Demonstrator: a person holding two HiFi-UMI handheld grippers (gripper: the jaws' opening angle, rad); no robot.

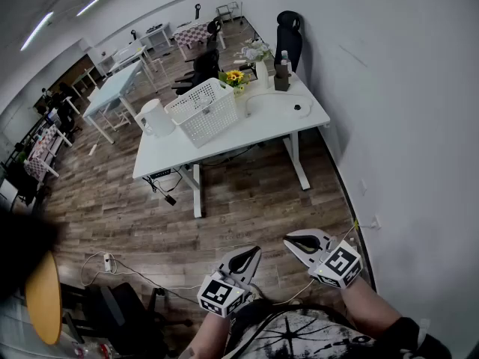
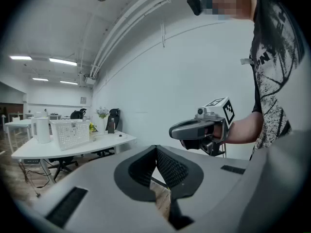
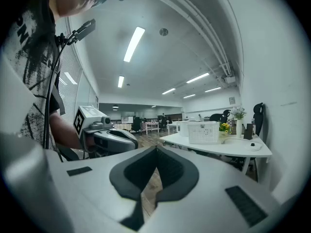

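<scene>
Near the bottom of the head view, close in front of the person's body, the left claw [image 1: 245, 258] and the right claw [image 1: 298, 242] hang side by side above the wooden floor [image 1: 247, 200]; each has its pads pressed together with nothing between them, as each gripper view shows plainly; they are near one another, so a careless turn of either wrist could knock one against the other; the white wall [image 1: 404, 126] stands just to the right of the right claw, and a wide swing that way might scrape it. A floor cord [image 1: 161, 275] loops across the boards to the near left, ending at a power strip [image 1: 110, 262]; it lies nearest the left claw, and a foot catching it seems the likeliest mishap; a thin lead by the right claw may run toward the wall, though it is too small to tell. The table [image 1: 224, 144] stands well apart, farther off; on it a white basket [image 1: 203, 111] sits just beside a white jug [image 1: 153, 118], with yellow flowers [image 1: 234, 75], a vase [image 1: 258, 57] and a dark bottle [image 1: 282, 73] crowded at the far right; shut claws meeting that cluster would shove things, and the tall vase looks easiest to tip.
</scene>
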